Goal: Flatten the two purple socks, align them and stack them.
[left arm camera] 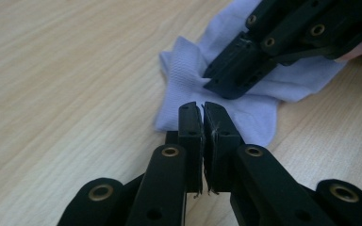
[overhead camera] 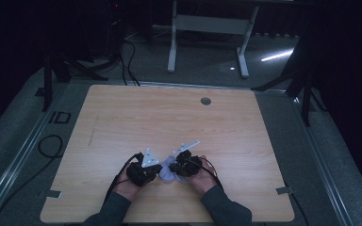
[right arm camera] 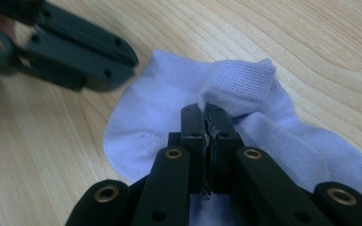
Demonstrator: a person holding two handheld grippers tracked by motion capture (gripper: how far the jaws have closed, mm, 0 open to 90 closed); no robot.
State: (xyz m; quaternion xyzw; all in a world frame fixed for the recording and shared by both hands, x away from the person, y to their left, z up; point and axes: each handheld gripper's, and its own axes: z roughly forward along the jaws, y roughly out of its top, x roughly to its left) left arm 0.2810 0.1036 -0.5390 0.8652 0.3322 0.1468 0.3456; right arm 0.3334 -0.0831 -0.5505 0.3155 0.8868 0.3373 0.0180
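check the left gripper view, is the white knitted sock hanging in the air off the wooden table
No, the white knitted sock lies flat on the light wooden table, its fabric spread against the wood grain.

My counter (overhead camera: pixel 122 122) is a light wood-grain top with rounded corners and a small round grey cap (overhead camera: pixel 206 100) set near its far edge. One white sock (overhead camera: pixel 168 172) lies crumpled directly on it, near the front edge, close to the middle. Grey floor (overhead camera: pixel 23 141) surrounds the counter.

Bare tabletop (overhead camera: pixel 169 113) all around; only the sock (overhead camera: pixel 168 172) between both hand-held grippers.
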